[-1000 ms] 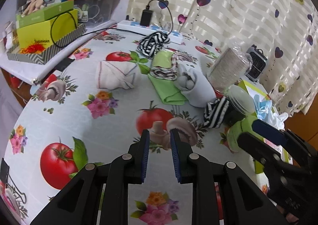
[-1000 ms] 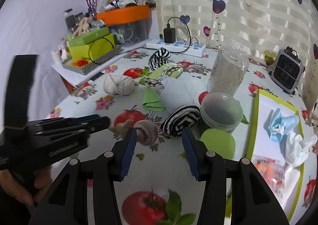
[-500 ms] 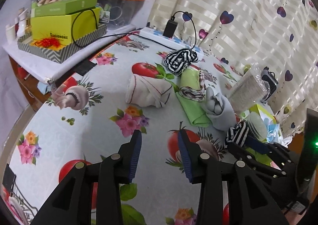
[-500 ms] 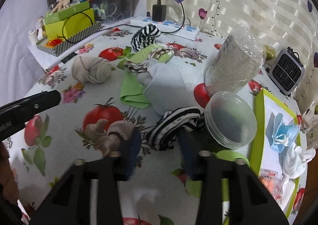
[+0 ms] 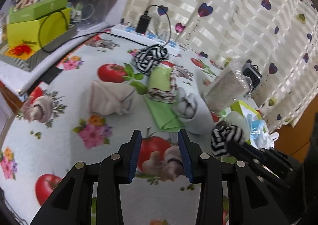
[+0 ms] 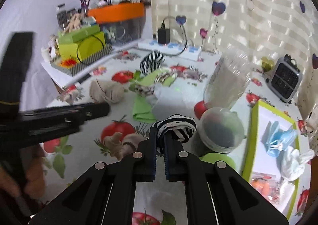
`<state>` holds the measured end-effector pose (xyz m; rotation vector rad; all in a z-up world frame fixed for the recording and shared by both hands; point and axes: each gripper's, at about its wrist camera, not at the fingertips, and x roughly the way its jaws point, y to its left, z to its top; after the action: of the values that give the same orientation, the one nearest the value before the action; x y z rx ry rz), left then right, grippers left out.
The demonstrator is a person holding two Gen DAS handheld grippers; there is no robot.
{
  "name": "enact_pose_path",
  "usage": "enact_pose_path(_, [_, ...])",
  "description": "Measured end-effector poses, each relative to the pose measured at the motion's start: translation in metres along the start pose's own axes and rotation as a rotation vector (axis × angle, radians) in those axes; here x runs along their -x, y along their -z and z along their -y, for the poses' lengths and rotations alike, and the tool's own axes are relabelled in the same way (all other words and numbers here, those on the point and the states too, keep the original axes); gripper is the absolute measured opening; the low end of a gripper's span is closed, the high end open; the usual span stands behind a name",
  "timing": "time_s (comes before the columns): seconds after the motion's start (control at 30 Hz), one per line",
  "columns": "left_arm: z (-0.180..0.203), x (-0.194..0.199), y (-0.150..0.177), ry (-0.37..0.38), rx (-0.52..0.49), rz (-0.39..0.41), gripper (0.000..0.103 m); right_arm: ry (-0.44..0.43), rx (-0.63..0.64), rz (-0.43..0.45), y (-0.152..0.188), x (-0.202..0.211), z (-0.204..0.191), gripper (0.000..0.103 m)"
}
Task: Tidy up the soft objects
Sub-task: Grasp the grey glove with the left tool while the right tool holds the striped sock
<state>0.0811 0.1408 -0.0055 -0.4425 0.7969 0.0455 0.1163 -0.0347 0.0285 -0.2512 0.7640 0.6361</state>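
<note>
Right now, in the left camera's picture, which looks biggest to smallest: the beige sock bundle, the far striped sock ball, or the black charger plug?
1. Beige sock bundle, largest.
2. Far striped sock ball, clearly smaller.
3. Black charger plug, smallest.

The plug and the ball lie farther from the camera, so their true sizes stay unsure.

We note a table [image 5: 49, 145] under a pale cloth printed with tomatoes, mushrooms and flowers. Lying on it: a beige sock roll [image 5: 110, 98], a black-and-white striped roll [image 5: 150, 59] near the white power strip [image 5: 147, 39], a green cloth [image 5: 164, 113] with a patterned roll [image 5: 162, 84] on it, a grey-white bundle [image 5: 188, 107], a clear lidded tub [image 6: 222, 132], a sleeve of cups [image 6: 226, 83] and a green-rimmed tray [image 6: 256, 125].
</note>
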Motion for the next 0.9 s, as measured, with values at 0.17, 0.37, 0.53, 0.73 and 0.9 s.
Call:
enact_pose_path(0.17, [0.017,-0.018,-0.009,0.020,-0.024,-0.021,0.037,-0.006,-0.022,0.071,-0.003,0.030,0.010,0.006])
enact_pose_path(0.37, [0.035,-0.050,-0.021,0.042,-0.026,-0.065,0.040,0.031,-0.053,0.132,-0.004,0.056,0.028,0.006])
enact_pose_path(0.53, [0.043,-0.074,-0.027,0.064,0.001,-0.098,0.041,0.051,-0.076,0.150,-0.001,0.065,0.041,0.006])
enact_pose_path(0.73, [0.052,-0.094,-0.030,0.074,0.028,-0.119,0.046,0.055,-0.100,0.150,0.002,0.064,0.054,0.006])
enact_pose_path(0.9, [0.062,-0.101,-0.031,0.072,0.006,-0.111,0.046,0.054,-0.117,0.153,0.007,0.065,0.063,0.006])
